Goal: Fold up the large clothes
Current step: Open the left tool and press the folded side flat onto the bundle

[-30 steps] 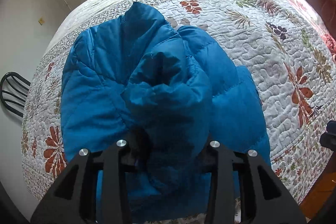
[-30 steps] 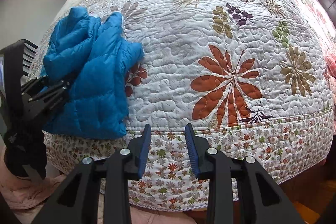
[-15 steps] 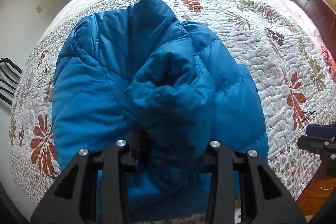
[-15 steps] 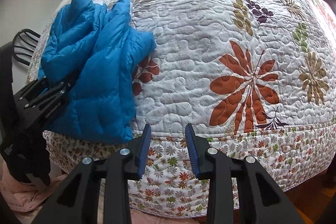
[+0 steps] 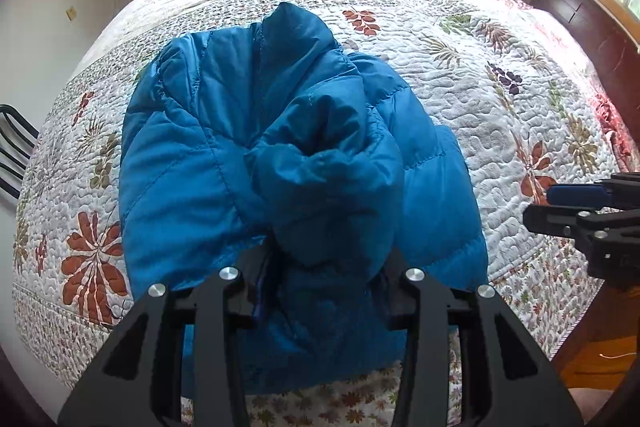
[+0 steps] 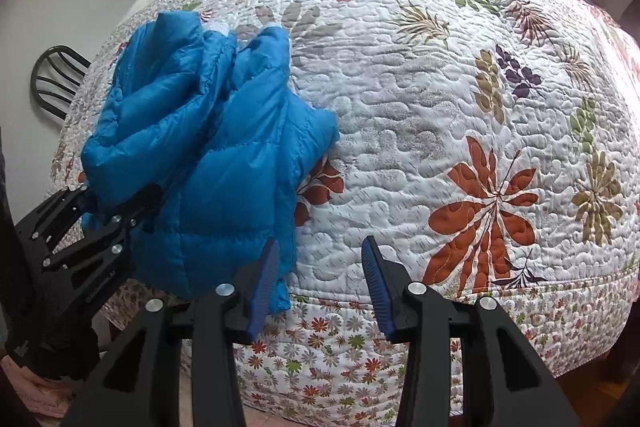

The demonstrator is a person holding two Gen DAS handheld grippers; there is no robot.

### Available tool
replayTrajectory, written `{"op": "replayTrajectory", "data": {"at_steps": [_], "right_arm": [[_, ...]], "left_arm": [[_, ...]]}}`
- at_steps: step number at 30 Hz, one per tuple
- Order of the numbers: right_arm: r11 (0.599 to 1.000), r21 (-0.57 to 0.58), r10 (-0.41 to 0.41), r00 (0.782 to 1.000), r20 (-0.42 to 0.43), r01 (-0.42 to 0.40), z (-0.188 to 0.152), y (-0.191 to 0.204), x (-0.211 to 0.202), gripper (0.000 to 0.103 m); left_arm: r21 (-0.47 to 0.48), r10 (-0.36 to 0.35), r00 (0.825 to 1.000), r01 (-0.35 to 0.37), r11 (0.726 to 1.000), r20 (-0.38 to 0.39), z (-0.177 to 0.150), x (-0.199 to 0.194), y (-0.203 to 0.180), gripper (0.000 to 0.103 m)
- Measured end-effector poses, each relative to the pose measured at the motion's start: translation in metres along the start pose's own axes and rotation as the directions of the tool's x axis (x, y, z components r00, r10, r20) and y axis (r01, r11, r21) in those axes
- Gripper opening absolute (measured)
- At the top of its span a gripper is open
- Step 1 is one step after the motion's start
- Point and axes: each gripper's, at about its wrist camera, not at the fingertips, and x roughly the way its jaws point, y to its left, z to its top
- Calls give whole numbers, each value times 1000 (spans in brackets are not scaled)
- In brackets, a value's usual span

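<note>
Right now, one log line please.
left gripper: shut on blue jacket | right gripper: open, empty | jacket bunched on quilt corner

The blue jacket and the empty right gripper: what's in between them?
Almost nothing: in the right wrist view, the blue jacket's hem sits right behind the left finger of the right gripper, whose open jaws frame only the flowery quilt.

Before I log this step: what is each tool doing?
Left tool: shut on jacket.
Right tool: open, empty.

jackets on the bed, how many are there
1: a blue puffer jacket bunched near the bed's front left corner, its near end between the left gripper's jaws. Nothing else is visible, though its bulk could hide something.
</note>
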Motion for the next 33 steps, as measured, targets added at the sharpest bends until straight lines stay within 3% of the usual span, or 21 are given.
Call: {"op": "replayTrajectory", "data": {"at_steps": [12,22,33], "right_arm": [[999,-30,-26,1000,1,26,0,10,-2,43],[996,-82,-39,999,15,40,2,30,-8,44],[993,-109,-50,999,21,51,2,46,-11,46]], "left_arm": [[1,-95,995,95,996,12,-10,-32,3,49],[-34,-73,997,74,997,24,-23,-60,22,49],[-52,-71,997,72,996,19,-28,-62,29,50]]}}
